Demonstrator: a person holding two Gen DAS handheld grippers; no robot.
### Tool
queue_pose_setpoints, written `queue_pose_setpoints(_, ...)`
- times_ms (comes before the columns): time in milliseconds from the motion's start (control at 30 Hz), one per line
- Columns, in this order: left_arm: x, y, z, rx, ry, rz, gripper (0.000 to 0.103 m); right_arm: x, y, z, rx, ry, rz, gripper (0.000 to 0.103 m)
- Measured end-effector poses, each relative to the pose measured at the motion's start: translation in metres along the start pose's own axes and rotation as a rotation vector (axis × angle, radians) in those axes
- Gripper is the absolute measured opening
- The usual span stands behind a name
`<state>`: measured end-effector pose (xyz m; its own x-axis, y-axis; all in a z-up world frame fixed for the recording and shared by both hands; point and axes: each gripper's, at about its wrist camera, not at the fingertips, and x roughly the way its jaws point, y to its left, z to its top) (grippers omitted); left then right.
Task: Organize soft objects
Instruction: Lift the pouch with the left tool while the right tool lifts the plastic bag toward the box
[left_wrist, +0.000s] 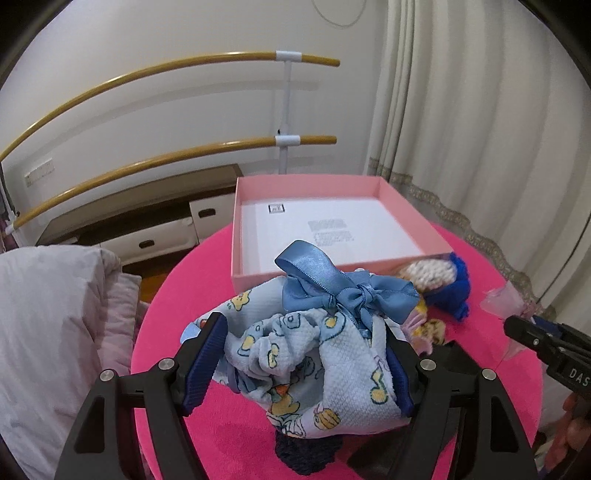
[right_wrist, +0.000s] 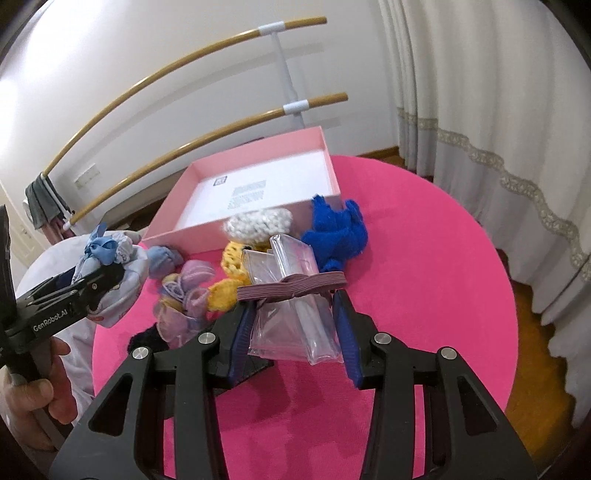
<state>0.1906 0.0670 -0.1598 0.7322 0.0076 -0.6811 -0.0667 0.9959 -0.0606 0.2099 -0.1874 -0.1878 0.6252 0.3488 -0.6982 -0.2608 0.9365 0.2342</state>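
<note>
Printed label (left_wrist: 328, 230) in pink box (left_wrist: 388, 192) blurred; dark knit item (left_wrist: 306, 454) mostly hidden under pouch (left_wrist: 306, 354)

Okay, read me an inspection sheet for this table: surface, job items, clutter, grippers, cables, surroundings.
Surface: round pink table.
Job's things: pink box, open, holding only a printed sheet; blue knit toy, yellow knit piece, lilac scrunchie loose in front of it.
Clutter: nothing seen.
Grippers: left gripper holds a printed cloth pouch with blue ribbon; right gripper holds a clear plastic bag with a hair band.
Cables: nothing seen.
Surroundings: curtain, wall rails, bedding.
</note>
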Motion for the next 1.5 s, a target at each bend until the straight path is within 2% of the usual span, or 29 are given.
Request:
queue_pose_setpoints(167,-0.014,-0.005,0.018,0.015,-0.040,0.004,0.073,-0.008,0.014,0.017,-0.037,-0.037,0.015,0.039)
queue_pose_setpoints(400,-0.015,-0.013,0.061,0.025,-0.087,0.002,0.073,-0.003,0.036,0.066,-0.097,-0.096,0.032,0.039)
queue_pose_setpoints(467,-0.012,-0.014,0.071,0.028,-0.084,-0.004,0.073,0.000,0.038,0.075,-0.102,-0.095,0.043,0.038)
queue_pose_setpoints(533,-0.010,-0.015,0.077,0.033,-0.091,-0.007,0.073,0.002,0.039,0.081,-0.100,-0.092,0.063,0.031)
queue_pose_setpoints(667,0.000,-0.017,0.081,0.041,-0.074,-0.011,0.073,0.016,0.041,0.089,-0.123,-0.066,0.042,0.030)
queue_pose_setpoints(800,0.008,-0.016,0.081,0.054,-0.057,-0.014,0.073,0.034,0.033,0.072,-0.128,0.008,0.027,0.033)
queue_pose_setpoints(867,0.019,-0.018,0.081,0.052,-0.038,-0.016,0.073,0.042,0.024,0.058,-0.106,0.038,0.023,0.043)
queue_pose_setpoints(1067,0.036,-0.019,0.077,0.032,-0.004,-0.023,0.073,0.071,-0.002,0.021,-0.068,0.151,-0.031,0.052)
queue_pose_setpoints(1233,0.043,-0.012,0.076,0.011,0.018,-0.019,0.073,0.084,-0.005,0.016,-0.018,0.155,0.017,0.055)
queue_pose_setpoints(1433,0.048,-0.009,0.078,0.001,0.032,-0.015,0.073,0.095,-0.001,0.014,-0.015,0.161,0.018,0.054)
queue_pose_setpoints(1500,0.050,-0.010,0.079,0.002,0.033,-0.015,0.073,0.092,-0.002,0.014,-0.008,0.146,0.028,0.038)
